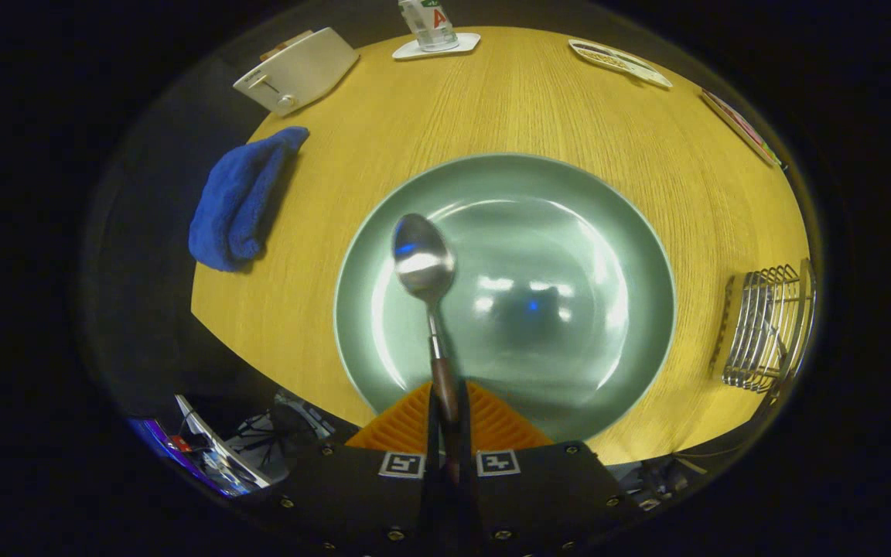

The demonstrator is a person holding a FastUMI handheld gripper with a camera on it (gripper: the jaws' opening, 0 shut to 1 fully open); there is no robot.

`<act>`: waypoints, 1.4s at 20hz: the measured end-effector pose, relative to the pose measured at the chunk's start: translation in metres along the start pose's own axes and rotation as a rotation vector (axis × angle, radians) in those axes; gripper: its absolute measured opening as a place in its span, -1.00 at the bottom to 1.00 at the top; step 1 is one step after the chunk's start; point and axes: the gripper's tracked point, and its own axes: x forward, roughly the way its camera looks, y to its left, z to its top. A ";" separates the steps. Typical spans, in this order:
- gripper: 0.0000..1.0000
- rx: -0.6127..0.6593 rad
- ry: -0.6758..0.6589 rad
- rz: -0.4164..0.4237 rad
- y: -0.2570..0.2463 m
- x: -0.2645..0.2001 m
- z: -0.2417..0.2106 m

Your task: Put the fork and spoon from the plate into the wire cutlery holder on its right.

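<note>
The bench (538,100) is a round wooden top with pale yellow grain, and the booth around it is dark. A large grey-green plate (569,224) sits in its middle, glossy and bare of cutlery apart from what hangs over it. To the plate's right, near the bench edge, stands the wire cutlery holder (766,325); whether a fork already sits in it cannot be told, and no fork lies on the plate.

The gripper (445,422) is closed on the spoon (424,263), both fingers pressing the dark handle, with the bowl of the spoon reaching forward over the plate's left half.

The step in hand appears to be carrying the spoon across to the holder. Doing it well likely means keeping the grip firm on the narrow handle, clearing the plate's rim, and lowering the spoon between the wires rather than onto them, since the light holder could tip or slide.

Smaller things ring the bench: a folded blue cloth (240,205) left of the plate, a white toaster (298,70) beyond it, a coaster with a clear container (430,27), and flat cards (619,62) further right.
</note>
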 end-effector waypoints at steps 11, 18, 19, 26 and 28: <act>-0.81 0.139 -0.060 0.172 0.009 -0.031 0.015; -0.81 0.319 -0.114 0.315 0.016 -0.058 0.023; -0.81 0.348 -0.121 0.337 0.016 -0.064 0.024; -0.81 0.469 -0.275 0.389 -0.008 -0.128 0.044; -0.81 0.513 -0.329 0.384 -0.027 -0.148 0.046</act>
